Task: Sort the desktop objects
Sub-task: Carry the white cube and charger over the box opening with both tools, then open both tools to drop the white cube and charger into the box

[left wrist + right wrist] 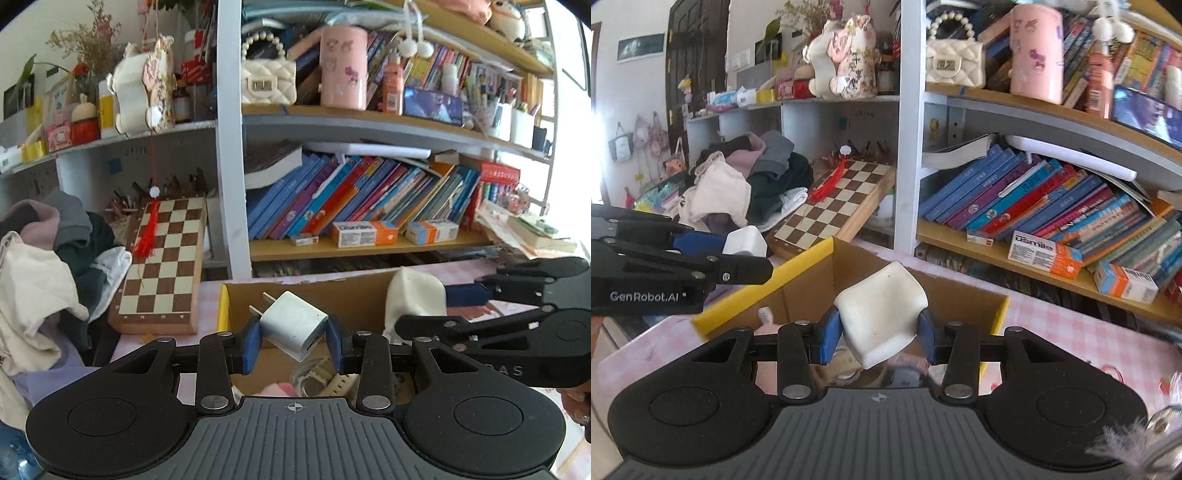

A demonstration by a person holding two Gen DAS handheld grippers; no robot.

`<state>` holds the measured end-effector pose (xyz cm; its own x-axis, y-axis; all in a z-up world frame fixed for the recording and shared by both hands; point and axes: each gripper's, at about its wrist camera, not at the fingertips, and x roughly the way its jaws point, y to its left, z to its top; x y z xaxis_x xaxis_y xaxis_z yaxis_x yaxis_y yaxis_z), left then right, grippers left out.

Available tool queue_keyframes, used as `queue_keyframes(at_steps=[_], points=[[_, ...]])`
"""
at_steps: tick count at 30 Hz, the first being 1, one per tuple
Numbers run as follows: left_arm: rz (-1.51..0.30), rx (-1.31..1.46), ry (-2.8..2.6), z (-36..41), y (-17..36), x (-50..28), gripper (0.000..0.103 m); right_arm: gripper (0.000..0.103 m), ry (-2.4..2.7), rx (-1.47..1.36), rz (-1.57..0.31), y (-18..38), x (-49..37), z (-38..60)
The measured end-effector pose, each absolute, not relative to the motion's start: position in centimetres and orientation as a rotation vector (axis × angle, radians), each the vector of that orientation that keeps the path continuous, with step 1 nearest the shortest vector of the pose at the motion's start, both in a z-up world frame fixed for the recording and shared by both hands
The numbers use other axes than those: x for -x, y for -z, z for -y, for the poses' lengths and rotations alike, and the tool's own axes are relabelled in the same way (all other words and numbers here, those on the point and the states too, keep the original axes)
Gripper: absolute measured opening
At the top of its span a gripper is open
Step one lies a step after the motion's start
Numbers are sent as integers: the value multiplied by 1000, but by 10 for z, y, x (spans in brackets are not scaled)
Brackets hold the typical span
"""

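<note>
L gripper (294, 341) is clamped on a white charger (293, 324), pads on its two flat sides, prongs pointing up and away, USB end tilted down toward the cam. It hangs above the open cardboard box (332, 295), over the near part of the opening. R gripper (879, 338) is closed tight on a cream soft block (881, 314) (sponge or eraser, can't tell which), w/ the block bulging out over the top of the pads. It also sits above the box (809, 284), and each tool shows in the other's view, so the two are just beside each other over the same opening.

Box already holds stuff: a pink item (279, 387), a clear wrapped bit and a pale strap, all partly hidden under the tools.

Risks, as I judge them:
- Charger is held at a skew, on smooth plastic. A jolt could let it pivot in the pads, and it'd drop prongs-first or bounce off the box wall onto the pink desk (1071, 332).
- Block is squashed; it could spring sideways on release and clear the rim.
- Both tools crowd one opening, so linkages may knock if either swings inward.
- The chessboard (162, 266) leans close to the box on the L side; a wide swing could tip it.
</note>
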<state>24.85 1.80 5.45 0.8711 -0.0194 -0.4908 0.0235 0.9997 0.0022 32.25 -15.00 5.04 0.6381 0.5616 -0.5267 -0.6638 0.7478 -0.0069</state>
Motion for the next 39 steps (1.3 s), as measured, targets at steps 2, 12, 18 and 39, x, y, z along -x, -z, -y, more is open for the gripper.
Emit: queue_keyframes(at_steps=[2,12,18,39], points=[[-535,-17,17,-18,-49,-262,35,41,-718,220,-532,-49,-339,144],[-686,-75,-23,-20,-10,-322,35,41,-813,318,-658,-18,-412,105],[-750,-90,-49,-21,4,-339,36,41,-865,387,-734,-2,-436,86],[-744,-66,-104,-24,-3,-337,63,74,-798,321,-788,-2,-448,91]])
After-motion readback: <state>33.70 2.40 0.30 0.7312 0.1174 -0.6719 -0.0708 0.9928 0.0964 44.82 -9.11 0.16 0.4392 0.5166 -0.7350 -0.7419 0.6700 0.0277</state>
